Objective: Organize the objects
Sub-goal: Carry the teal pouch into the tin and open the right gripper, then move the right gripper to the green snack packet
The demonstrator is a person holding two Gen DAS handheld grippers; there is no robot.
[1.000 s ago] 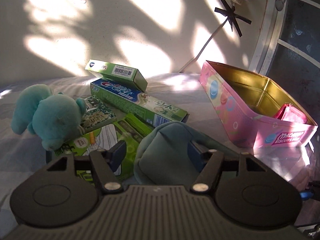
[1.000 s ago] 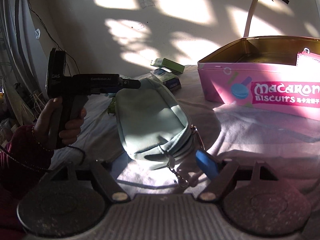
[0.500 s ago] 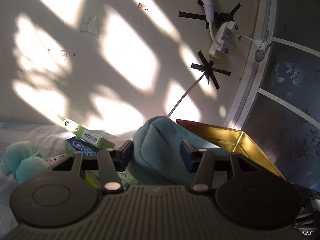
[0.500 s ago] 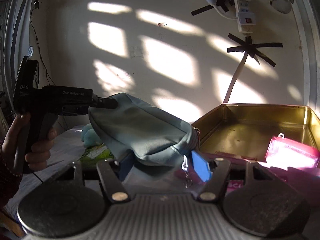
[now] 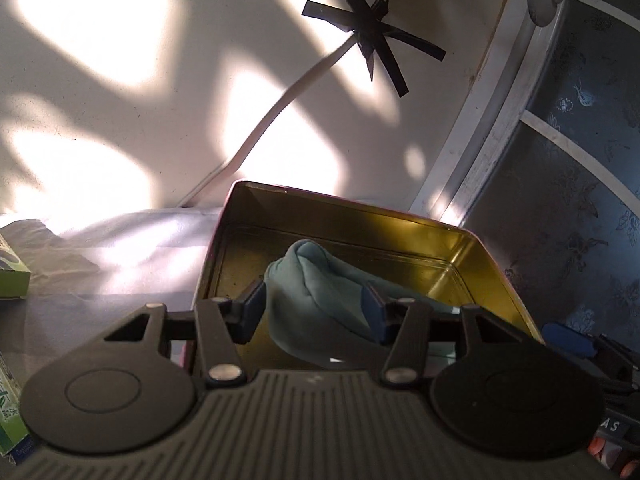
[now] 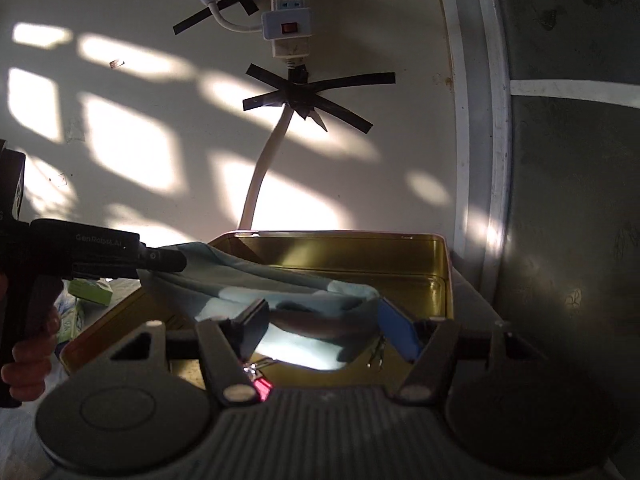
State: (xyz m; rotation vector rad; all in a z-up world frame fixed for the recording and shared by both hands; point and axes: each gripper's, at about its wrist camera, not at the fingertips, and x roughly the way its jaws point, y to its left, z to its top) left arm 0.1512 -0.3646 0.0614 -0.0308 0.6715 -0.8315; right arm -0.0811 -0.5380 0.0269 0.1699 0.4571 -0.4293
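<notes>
We hold the left gripper (image 5: 312, 308) with its two blue pads pressed against opposite sides of one end of the teal pouch (image 5: 320, 292), so it is pinching the pouch. We hold the right gripper (image 6: 324, 320) at the other end of the same pouch (image 6: 280, 288); its pads flank the fabric, the right pad touches the pouch edge, and the left pad sits against the underside fold, so this gripper also grips the pouch. The pouch spans the open tin (image 5: 400, 240) lengthwise and hangs inside its gold-coloured walls; we cannot tell whether its underside touches the tin floor. In the right wrist view, the left gripper body (image 6: 92, 248) enters from the left of the tin (image 6: 360, 256), with the person's hand (image 6: 28, 364) wrapped around its handle. A small pink item (image 6: 262, 389) shows at the near edge of the tin, mostly hidden behind the right gripper. A green box (image 5: 12, 276) lies on the pale cloth (image 5: 120, 248) well to the left of the tin. Behind the tin, a white cable (image 6: 268, 168) runs up the wall to a cross of black tape (image 6: 308, 96) and a power strip (image 6: 288, 20) above it.
</notes>
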